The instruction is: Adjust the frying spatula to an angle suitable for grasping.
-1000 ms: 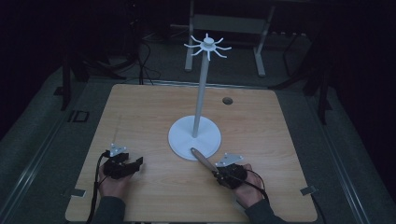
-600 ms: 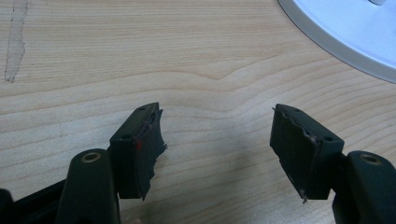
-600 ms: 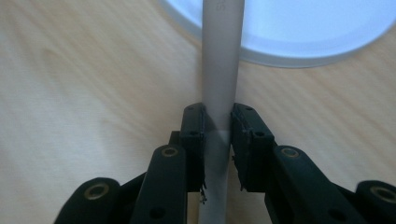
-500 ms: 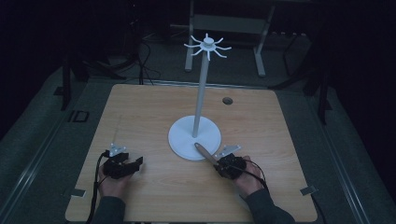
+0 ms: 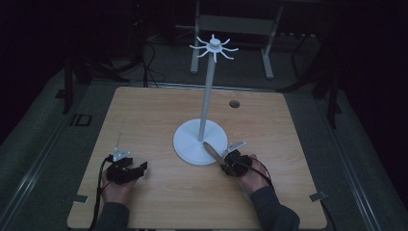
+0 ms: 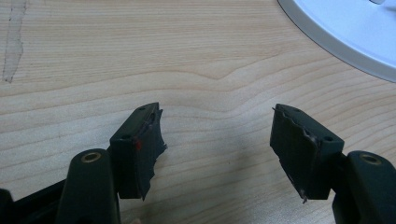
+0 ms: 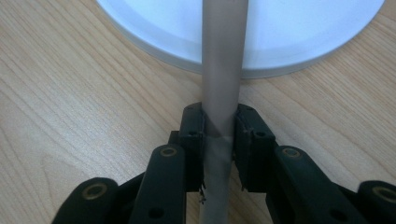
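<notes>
A white stand rises from a round base [image 5: 188, 142] at the table's middle, its thin pole [image 5: 206, 103] topped by a ring of hooks [image 5: 213, 47]. My right gripper [image 5: 226, 166] is shut on a greyish-tan rod [image 5: 212, 151] whose far end lies over the base's near rim. In the right gripper view the rod [image 7: 223, 70] runs straight up between the closed jaws [image 7: 219, 133] and over the base [image 7: 154, 28]. At the front left, my left gripper [image 5: 139, 168] stands open over bare wood; its view shows nothing between the jaws [image 6: 217, 135], with the base [image 6: 345, 32] at upper right.
A small dark hole [image 5: 234, 103] sits in the tabletop behind the stand on the right. A grey metal frame [image 5: 231, 24] stands on the floor beyond the table. Tape tabs [image 5: 316, 196] mark the front corners.
My right gripper has carried the rod forward and to the left, so its tip now lies over the stand's base. The left gripper has stayed put.
</notes>
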Tool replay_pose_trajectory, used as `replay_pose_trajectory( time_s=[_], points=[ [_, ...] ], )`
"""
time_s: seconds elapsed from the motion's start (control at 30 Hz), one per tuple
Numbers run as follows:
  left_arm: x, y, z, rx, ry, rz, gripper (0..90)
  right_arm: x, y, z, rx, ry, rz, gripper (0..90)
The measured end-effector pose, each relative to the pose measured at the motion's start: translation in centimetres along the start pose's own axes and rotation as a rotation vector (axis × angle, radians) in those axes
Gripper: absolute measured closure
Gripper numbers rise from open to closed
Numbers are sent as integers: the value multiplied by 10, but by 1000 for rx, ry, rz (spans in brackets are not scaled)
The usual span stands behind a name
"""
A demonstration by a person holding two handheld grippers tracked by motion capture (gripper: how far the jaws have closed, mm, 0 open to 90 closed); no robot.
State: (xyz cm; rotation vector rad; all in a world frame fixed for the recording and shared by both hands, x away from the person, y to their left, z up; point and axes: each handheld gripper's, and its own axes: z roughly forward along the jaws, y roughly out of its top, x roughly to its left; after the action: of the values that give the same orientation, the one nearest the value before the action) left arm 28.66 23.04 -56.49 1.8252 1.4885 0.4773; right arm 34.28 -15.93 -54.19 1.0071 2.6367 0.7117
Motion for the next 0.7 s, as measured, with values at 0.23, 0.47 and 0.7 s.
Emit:
replay_pose_trajectory(
  time_s=[0.23,0.47,0.7],
  points=[
    [0,0,0,-1,0,-1,342,-2,-2,-1,-18,15,26,749],
    [-1,1,1,0,-2,3,342,-2,-3,-11,-72,-4,33,749],
    [-1,2,3,7,-2,9,343,0,-3,-23,-132,-13,29,749]
  ],
)
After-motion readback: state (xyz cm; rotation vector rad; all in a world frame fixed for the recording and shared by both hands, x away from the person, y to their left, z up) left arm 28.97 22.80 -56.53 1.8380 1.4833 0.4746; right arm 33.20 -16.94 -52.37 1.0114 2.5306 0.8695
